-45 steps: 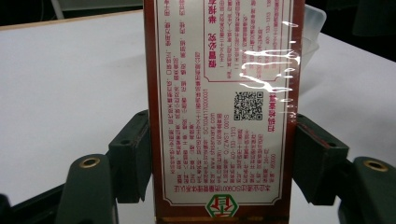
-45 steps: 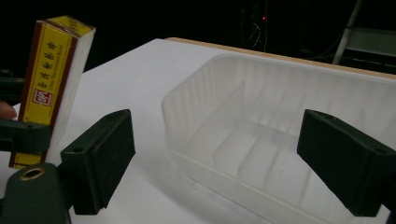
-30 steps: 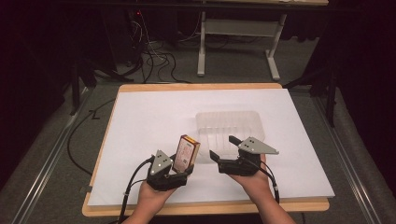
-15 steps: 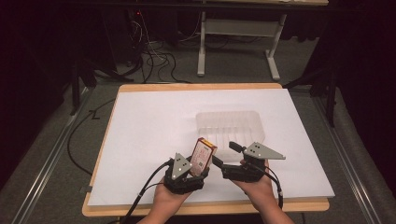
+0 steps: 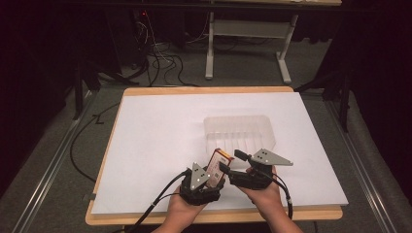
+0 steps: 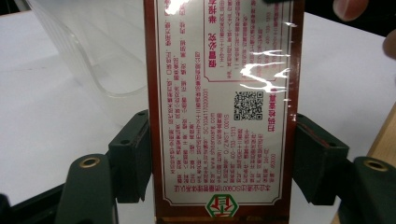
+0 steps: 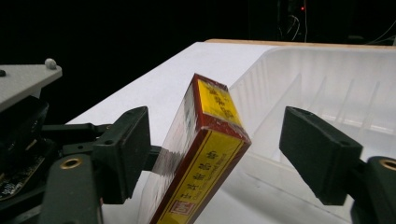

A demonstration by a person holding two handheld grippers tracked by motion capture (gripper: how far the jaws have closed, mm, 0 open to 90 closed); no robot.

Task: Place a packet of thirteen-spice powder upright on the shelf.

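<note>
A slim red and yellow box [image 5: 217, 164] wrapped in clear film is tilted up off the table near its front edge. My left gripper [image 5: 212, 175] is shut on it; its pads press both long sides of the box [image 6: 219, 116], whose printed back faces the camera. My right gripper [image 5: 231, 161] is open, and the box's yellow end [image 7: 205, 154] leans between its wide-apart jaws, nearer the left pad [image 7: 126, 149]. I cannot tell if that pad touches it. A clear plastic tray [image 5: 209, 126] sits just beyond both grippers.
A white sheet [image 5: 155, 136] covers the wooden table. The tray's ribbed wall [image 7: 327, 93] rises right behind the box, and its curved corner [image 6: 93, 56] is close by. The table's front edge [image 5: 214, 216] lies under the wrists. Cables and a desk frame stand on the floor beyond.
My left gripper has carried the box to the right, up to the right gripper, so its end now lies between the right jaws. The right gripper has hardly moved.
</note>
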